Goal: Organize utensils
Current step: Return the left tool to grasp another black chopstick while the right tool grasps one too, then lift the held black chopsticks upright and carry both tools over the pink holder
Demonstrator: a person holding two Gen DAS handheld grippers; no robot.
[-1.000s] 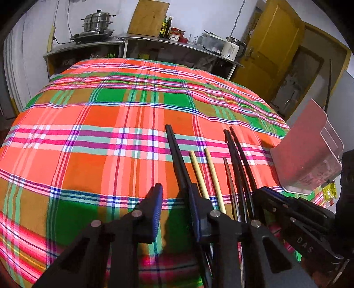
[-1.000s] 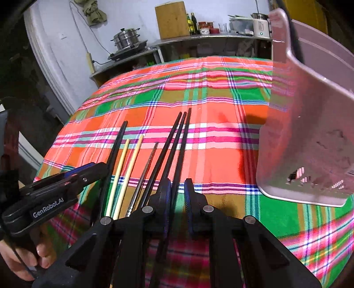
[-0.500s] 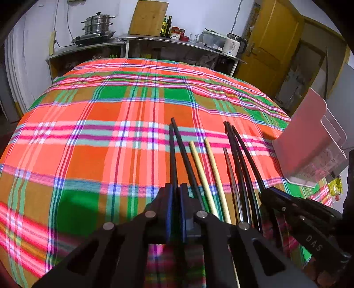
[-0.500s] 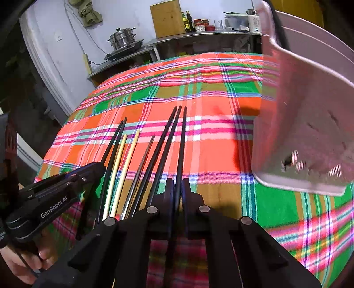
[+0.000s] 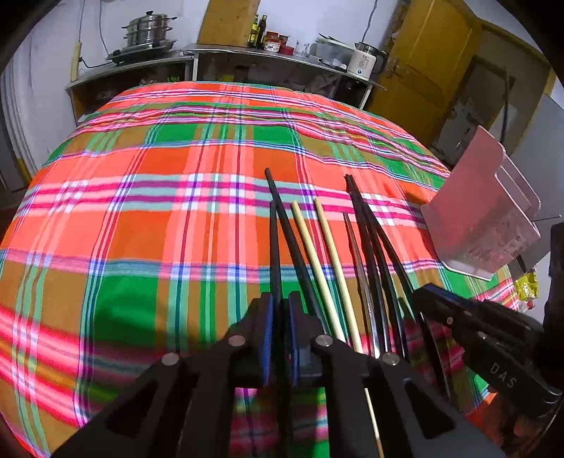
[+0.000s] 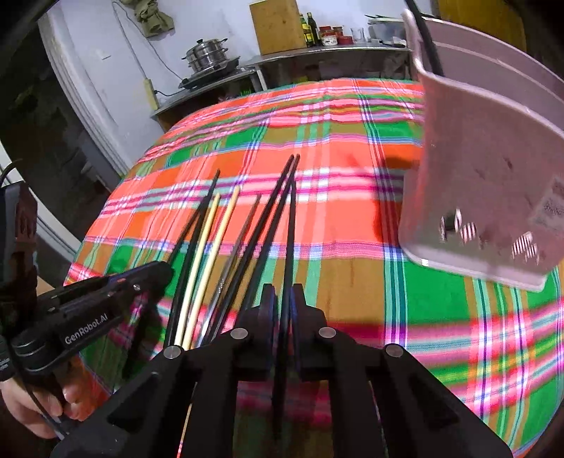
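Several chopsticks lie side by side on the plaid tablecloth (image 5: 141, 229): black ones, two pale wooden ones (image 5: 317, 253) and a metal one (image 5: 356, 260). My left gripper (image 5: 280, 310) is shut on a black chopstick (image 5: 274, 246), lifted slightly off its partner (image 5: 289, 229). My right gripper (image 6: 283, 299) is shut on another black chopstick (image 6: 290, 229) at the right of the row. A pink utensil holder (image 6: 486, 183) stands to the right, also in the left wrist view (image 5: 472, 218). The wooden pair also shows in the right wrist view (image 6: 211, 246).
The tablecloth (image 6: 352, 141) covers a table. Behind stands a counter (image 5: 246, 56) with a steamer pot (image 5: 148, 31), bottles and a kettle (image 5: 365, 61). A yellow door (image 5: 423, 53) is at the back right. A yellow packet (image 5: 527, 285) lies by the holder.
Both grippers have shut, each on a black chopstick, and raised it a little. The left gripper shifted right over its chopstick; the views have moved slightly forward.
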